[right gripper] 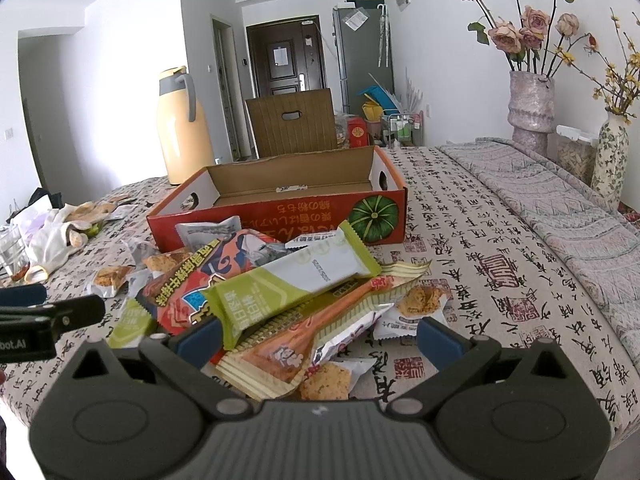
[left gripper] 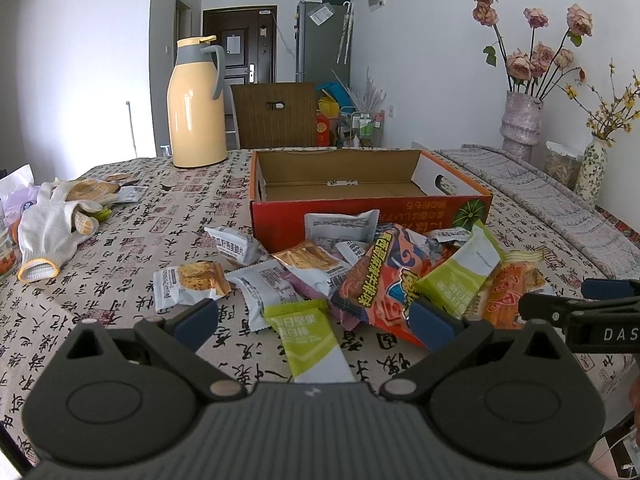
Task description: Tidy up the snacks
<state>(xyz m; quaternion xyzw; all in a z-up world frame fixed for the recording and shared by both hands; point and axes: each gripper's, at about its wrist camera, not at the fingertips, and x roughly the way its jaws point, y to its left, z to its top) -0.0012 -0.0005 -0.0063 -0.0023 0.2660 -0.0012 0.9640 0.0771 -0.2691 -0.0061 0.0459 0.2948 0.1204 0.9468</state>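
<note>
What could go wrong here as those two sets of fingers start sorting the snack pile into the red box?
1. The snacks overlap: the long green bar lies across the big orange bag, so lifting one may drag others along.
2. The open left gripper straddles another green packet with a white packet close by; closing could pinch both.
3. The red box looks empty and light; a bump from the open right gripper might shove it.

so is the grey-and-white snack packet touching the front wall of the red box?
Touching. In the left wrist view the grey-and-white packet leans against the red box front wall, no gap visible.
</note>
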